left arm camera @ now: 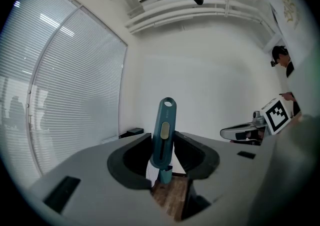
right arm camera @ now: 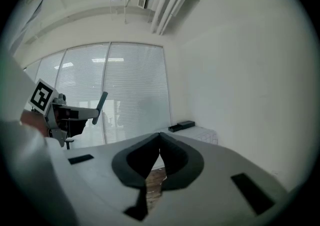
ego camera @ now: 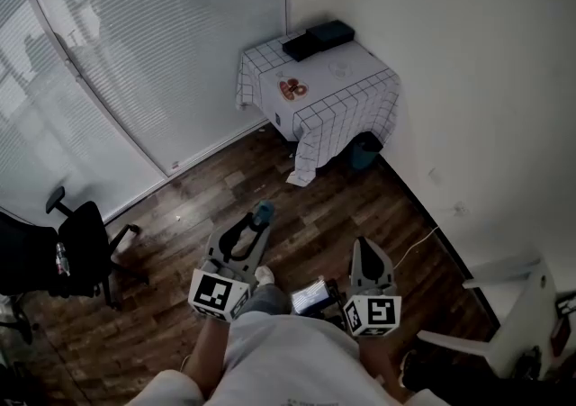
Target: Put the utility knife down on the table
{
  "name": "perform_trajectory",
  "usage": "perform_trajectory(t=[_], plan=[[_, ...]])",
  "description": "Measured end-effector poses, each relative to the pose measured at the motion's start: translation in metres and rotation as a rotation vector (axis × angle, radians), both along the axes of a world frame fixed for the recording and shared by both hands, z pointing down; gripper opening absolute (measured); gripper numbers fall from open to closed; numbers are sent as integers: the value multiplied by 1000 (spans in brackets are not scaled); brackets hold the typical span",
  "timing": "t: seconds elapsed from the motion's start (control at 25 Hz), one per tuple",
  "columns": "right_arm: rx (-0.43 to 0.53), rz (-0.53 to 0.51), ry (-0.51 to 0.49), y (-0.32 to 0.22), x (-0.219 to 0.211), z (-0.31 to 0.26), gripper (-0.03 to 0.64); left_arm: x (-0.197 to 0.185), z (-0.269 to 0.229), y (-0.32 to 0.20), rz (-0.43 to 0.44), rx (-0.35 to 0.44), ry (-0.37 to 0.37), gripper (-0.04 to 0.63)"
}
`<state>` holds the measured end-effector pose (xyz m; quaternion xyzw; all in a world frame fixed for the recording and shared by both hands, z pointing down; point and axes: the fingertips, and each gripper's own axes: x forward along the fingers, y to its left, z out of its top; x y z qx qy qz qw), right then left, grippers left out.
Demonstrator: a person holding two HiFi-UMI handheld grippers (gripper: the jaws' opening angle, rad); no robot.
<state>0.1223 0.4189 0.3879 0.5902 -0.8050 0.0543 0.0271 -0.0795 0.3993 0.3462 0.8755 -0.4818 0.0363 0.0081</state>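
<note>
Standing upright in the left claw [left arm camera: 163,157], the utility knife [left arm camera: 164,130] is a slim teal handle with a round hole at its top end, a pale oval slider and a dark slot below that. The claw's jaws grip it from both sides. In the head view it is held over the wooden floor [ego camera: 207,188], well apart from the checked-cloth bench [ego camera: 315,98] in the corner. The right claw [right arm camera: 159,140] is clenched, tips touching, nothing between them.
</note>
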Motion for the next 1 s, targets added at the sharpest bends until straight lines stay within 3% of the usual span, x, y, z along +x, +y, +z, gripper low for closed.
perform_trajectory(t=[0.32, 0.6, 1.0], plan=[[-9, 18, 11, -51, 3, 13, 8, 0, 15, -59, 13, -13, 24, 147], [13, 89, 47, -135, 14, 4, 8, 0, 15, -145, 54, -10, 52, 147], [-2, 139, 37, -245, -6, 2, 8, -20, 26, -253, 95, -53, 64, 147]])
